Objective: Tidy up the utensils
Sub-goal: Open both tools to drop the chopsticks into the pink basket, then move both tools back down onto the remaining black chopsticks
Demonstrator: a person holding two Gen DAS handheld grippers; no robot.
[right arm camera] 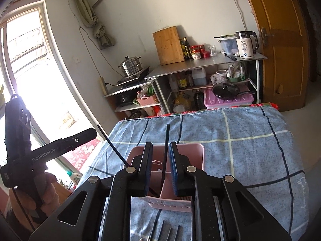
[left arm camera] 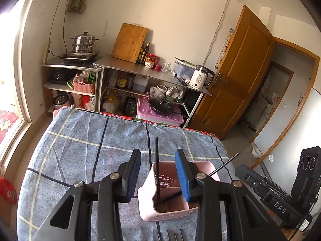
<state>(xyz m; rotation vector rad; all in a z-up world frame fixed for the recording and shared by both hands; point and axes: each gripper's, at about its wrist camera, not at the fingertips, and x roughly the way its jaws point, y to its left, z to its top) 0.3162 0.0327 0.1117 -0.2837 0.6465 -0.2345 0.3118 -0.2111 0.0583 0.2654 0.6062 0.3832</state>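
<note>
A pink utensil holder (left arm camera: 168, 206) stands on the blue checked cloth, also in the right wrist view (right arm camera: 192, 150). Two black chopsticks stand in it: one upright (left arm camera: 156, 160), one leaning right (left arm camera: 224, 165). In the right wrist view they are the upright one (right arm camera: 166, 146) and one leaning left (right arm camera: 112, 144). My left gripper (left arm camera: 158, 160) is open, its fingers either side of the upright chopstick, above the holder. My right gripper (right arm camera: 160, 152) is open with the upright chopstick between its pads; I cannot tell if they touch it. Metal utensil handles (right arm camera: 166, 231) lie near the front edge.
The table cloth (left arm camera: 80, 150) covers the table. Behind stand steel shelves with a cutting board (left arm camera: 129, 42), a steamer pot (left arm camera: 84, 44), a white kettle (left arm camera: 200, 78) and bottles. A wooden door (left arm camera: 236, 76) is at right, a window at left.
</note>
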